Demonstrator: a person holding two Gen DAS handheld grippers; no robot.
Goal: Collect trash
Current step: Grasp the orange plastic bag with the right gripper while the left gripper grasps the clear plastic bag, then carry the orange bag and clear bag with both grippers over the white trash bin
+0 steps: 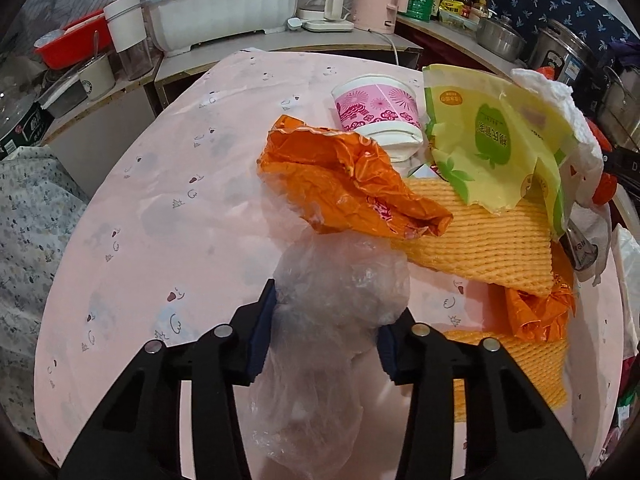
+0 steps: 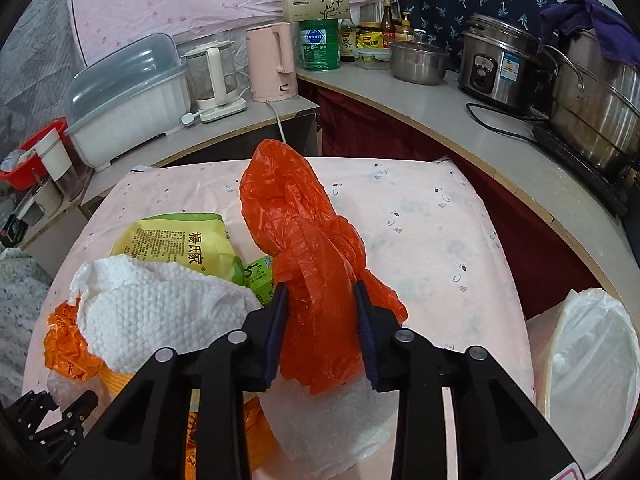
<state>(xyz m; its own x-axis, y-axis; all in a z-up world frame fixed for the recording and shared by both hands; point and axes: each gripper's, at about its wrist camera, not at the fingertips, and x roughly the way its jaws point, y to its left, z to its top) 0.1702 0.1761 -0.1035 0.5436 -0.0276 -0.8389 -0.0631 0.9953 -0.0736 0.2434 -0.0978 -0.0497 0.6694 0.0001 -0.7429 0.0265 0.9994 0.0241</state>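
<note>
Here you have both grippers closed on soft plastic at the near edge of the trash heap. Left gripper point(image 1: 324, 340), bottom centre of its frame: pads pressed into a clear plastic bag point(image 1: 340, 292), which bulges above the jaws and trails below them, so the grip sits on the bunched middle, likely because film that thin offers no firmer place. Right gripper point(image 2: 320, 332), bottom centre of its view: jaws pinched on a red-orange plastic bag point(image 2: 296, 232), its free end standing up toward mid-frame; a hold low on the gathered part should keep the loose film from slipping out. The rest of the trash lies piled on the pink table point(image 1: 160, 200): orange wrapper point(image 1: 352, 176), paper cup point(image 1: 376, 116) tipped on its side, yellow-green packet point(image 1: 492, 148), orange foam netting point(image 1: 480, 236), white paper towel point(image 2: 160, 304). A white-lined bin point(image 2: 592, 364) shows at the lower right of the right view, just off the table edge, probably the destination. Neither bag has reached it yet.
</note>
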